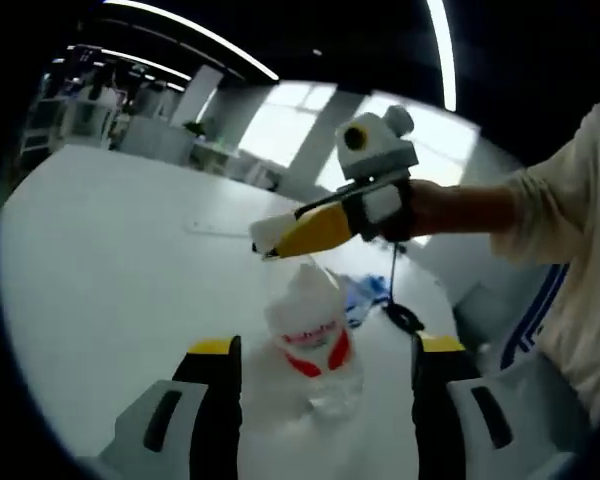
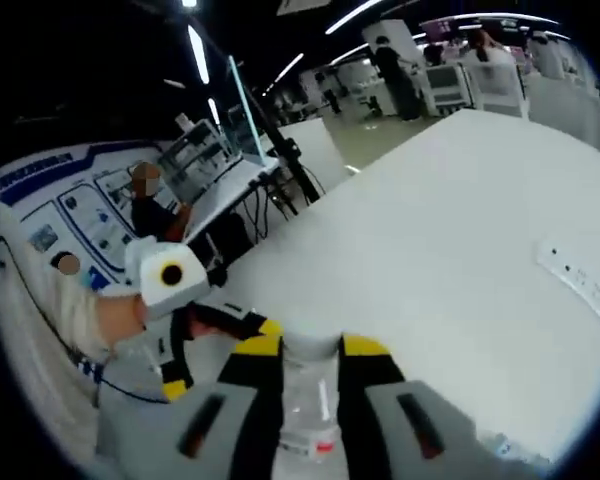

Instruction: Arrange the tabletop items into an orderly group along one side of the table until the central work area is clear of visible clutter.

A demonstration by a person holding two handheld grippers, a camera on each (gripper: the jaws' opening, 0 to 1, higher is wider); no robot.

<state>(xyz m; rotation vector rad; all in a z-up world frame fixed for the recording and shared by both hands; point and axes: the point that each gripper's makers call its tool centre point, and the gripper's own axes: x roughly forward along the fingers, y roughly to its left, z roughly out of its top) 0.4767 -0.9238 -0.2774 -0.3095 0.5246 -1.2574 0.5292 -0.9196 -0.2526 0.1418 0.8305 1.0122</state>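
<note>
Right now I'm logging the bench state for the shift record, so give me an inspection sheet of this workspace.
Surface: white table, mostly bare.
Job's things: clear plastic bottle with a red and white label, standing between the left tool's jaws; its cap end sits between the right tool's jaws.
Clutter: blue and clear item behind the bottle, too blurred to identify; a pale flat strip near the far table edge.
Grippers: left tool open around the bottle; right tool shut on the bottle top.
Cables: black cable lying by the blue item.
Surroundings: benches, wall posters, ceiling strip lights, people in the background.
</note>
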